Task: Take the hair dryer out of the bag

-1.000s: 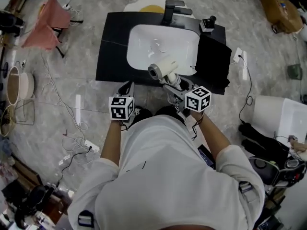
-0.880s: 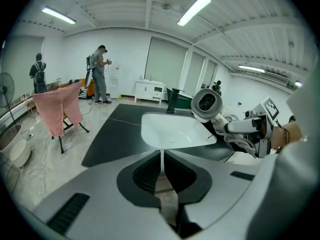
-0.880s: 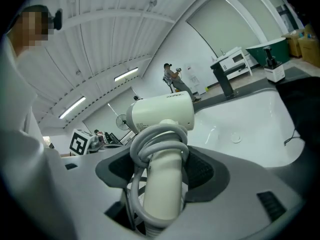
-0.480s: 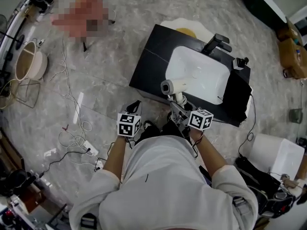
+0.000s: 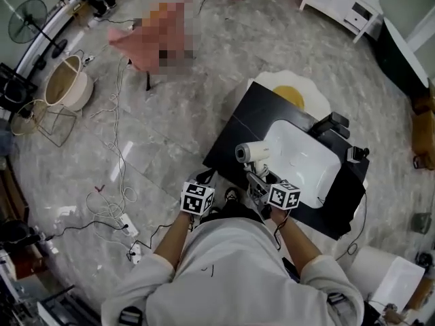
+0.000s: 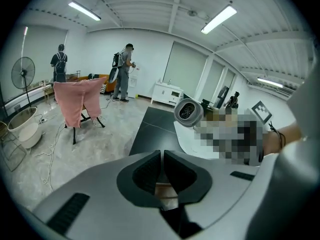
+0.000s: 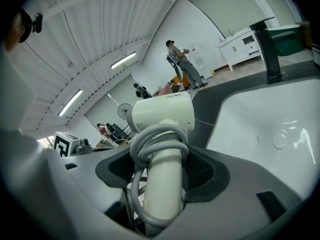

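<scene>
The hair dryer (image 7: 165,115), clamped at its cord-wrapped handle by the right gripper (image 7: 161,178) fingers (left gripper (image 6: 162,171) fingers shut, empty), could be levered loose by its heavy head.

Hair dryer (image 7: 162,115) handle base, cord end — unseen inside right hand-held gripper (image 7: 165,175)

Hair dryer (image 5: 250,153) before basin (image 5: 302,161), faucet (image 5: 331,123) behind

Staged test hall: strip lights (image 6: 220,18) overhead, loose cables (image 5: 109,206) on floor (image 5: 190,100) left of left gripper (image 6: 162,170), freestanding sink counter (image 5: 241,131) just ahead.
</scene>
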Demonstrator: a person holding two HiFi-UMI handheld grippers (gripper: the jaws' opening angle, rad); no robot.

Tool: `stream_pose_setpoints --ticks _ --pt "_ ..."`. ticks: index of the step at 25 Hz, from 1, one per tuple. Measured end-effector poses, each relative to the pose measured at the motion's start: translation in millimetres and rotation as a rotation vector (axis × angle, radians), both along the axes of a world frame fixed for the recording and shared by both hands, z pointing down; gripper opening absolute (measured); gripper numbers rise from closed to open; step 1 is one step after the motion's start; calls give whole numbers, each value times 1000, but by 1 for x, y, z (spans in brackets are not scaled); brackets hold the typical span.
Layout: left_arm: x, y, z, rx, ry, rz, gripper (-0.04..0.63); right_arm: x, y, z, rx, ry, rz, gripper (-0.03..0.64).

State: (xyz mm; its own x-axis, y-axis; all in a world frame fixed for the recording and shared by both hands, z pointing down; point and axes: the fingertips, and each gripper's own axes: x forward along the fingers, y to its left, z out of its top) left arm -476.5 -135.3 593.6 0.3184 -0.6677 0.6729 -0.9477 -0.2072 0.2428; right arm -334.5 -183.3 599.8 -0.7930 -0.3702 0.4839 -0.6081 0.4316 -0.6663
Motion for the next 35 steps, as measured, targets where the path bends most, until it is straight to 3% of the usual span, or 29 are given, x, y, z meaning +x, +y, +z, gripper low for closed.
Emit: stream_pose_setpoints --ticks 8,15,26,31,35 --pt "-21 -60 0 -15 -44 -42 35 -31 -87 19 -23 10 8 282" --pt "-49 -101 13 -55 -54 26 35 -55 -132 33 -24 83 73 282" --pt "-90 -195 31 -75 5 317 35 -77 -163 69 -63 252 286 282" --pt "-106 -216 44 -114 -1 468 35 -86 -156 88 -120 312 401 282" --pt "-107 -223 46 -122 8 547 35 -88 -156 94 -109 360 450 282"
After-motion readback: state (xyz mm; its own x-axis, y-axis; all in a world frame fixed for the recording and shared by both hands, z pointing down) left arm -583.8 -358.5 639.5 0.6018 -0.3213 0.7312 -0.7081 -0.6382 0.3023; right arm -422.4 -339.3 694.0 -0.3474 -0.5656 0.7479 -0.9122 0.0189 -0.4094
